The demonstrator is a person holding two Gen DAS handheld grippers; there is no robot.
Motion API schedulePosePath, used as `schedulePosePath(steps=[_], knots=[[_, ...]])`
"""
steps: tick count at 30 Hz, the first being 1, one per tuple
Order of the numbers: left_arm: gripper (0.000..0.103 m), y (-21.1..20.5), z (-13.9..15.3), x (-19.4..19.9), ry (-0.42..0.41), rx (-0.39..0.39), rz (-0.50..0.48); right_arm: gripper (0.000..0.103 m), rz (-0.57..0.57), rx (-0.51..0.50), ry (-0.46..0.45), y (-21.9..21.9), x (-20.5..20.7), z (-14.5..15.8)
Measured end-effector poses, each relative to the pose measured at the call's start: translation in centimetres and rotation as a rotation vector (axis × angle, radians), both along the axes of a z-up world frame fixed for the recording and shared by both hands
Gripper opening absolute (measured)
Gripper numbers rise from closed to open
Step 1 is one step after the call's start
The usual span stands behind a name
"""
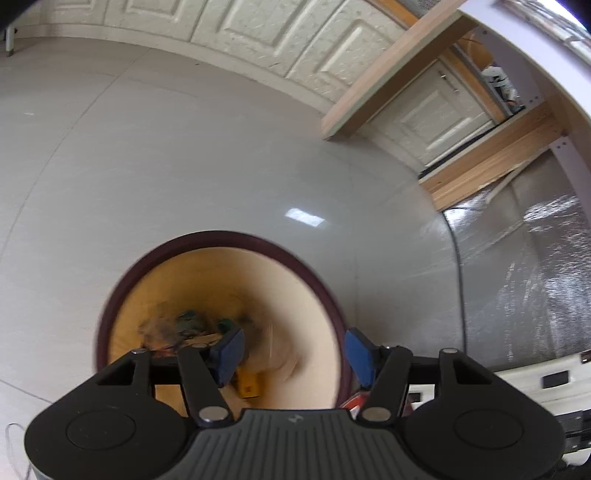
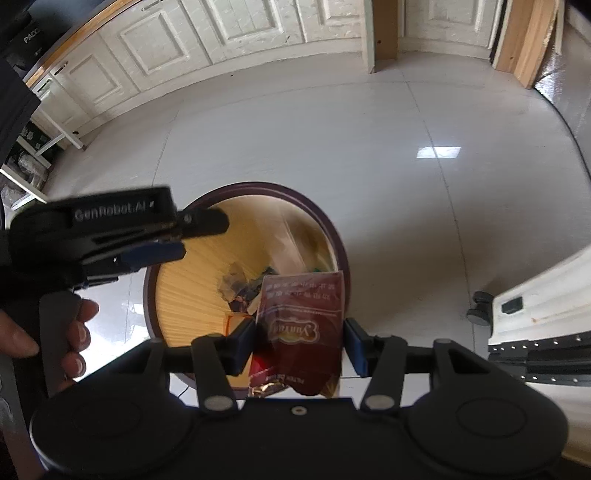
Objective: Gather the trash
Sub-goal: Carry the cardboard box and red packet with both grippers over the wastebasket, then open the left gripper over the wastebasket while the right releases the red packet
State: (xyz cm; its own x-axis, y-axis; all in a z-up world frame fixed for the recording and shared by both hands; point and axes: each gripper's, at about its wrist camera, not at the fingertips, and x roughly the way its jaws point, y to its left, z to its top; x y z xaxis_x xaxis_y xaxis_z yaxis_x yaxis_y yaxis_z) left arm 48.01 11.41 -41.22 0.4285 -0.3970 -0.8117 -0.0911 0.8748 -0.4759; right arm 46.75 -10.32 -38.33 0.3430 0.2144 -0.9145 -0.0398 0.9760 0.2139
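Observation:
A round bin with a dark maroon rim (image 1: 221, 236) and a yellow inside stands on the floor, with mixed wrappers (image 1: 188, 325) at its bottom. My left gripper (image 1: 295, 356) hangs over the bin's mouth, open, with nothing pressed between its blue pads; a pale blurred scrap (image 1: 280, 354) shows below them inside the bin. In the right wrist view the bin rim (image 2: 258, 186) lies under my right gripper (image 2: 300, 343), which is shut on a dark red snack packet (image 2: 303, 317) held upright over the bin's near edge. The left gripper (image 2: 192, 236) shows there too, held by a hand (image 2: 74, 332).
Grey floor tiles (image 2: 332, 129) surround the bin. White panelled cabinets (image 2: 240, 22) line the far wall, with wooden legs (image 1: 388, 70) and a silver foil sheet (image 1: 517, 277) at the right. A white unit on a caster wheel (image 2: 480, 312) stands close at the right.

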Motion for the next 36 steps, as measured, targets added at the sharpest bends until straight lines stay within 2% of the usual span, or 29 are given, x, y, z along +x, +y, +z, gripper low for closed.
schedulePosePath(steps=[4, 6, 7, 9, 10, 14, 18, 22, 27, 36], knots=[[0.066, 1.6, -0.3, -0.5, 0.026, 0.036, 0.020, 0.055, 0.039, 0.025, -0.001, 1.3, 0.6, -0.4], [0.072, 2.2, -0.3, -0.8, 0.034, 0.053, 0.028, 0.058, 0.067, 0.056, -0.009, 1.9, 0.9, -0.6], [0.074, 2.4, -0.2, -0.8, 0.039, 0.061, 0.029, 0.061, 0.074, 0.069, -0.007, 2.3, 1.1, -0.8], [0.079, 2.7, -0.1, -0.9, 0.050, 0.079, 0.026, 0.078, 0.078, 0.079, -0.003, 2.6, 1.1, -1.0], [0.080, 2.9, -0.1, -1.1, 0.055, 0.088, 0.022, 0.081, 0.081, 0.069, -0.004, 2.7, 1.0, -1.0], [0.091, 3.4, 0.3, -1.5, 0.073, 0.114, 0.017, 0.085, 0.085, 0.029, 0.018, 2.6, 0.5, -1.0], [0.101, 3.8, 1.1, -2.1, 0.075, 0.139, 0.019, 0.095, 0.066, 0.021, 0.016, 2.0, 0.1, -0.5], [0.103, 4.0, 1.9, -2.7, 0.084, 0.162, 0.025, 0.098, 0.042, 0.008, 0.005, 1.4, -0.2, 0.5], [0.103, 3.9, 3.9, -3.6, 0.078, 0.231, 0.024, 0.103, 0.007, -0.012, -0.039, 0.6, -0.8, 2.4], [0.103, 4.8, 10.4, -6.7, 0.009, 0.283, 0.032, 0.103, -0.049, -0.038, -0.155, -0.2, -2.5, 8.5]])
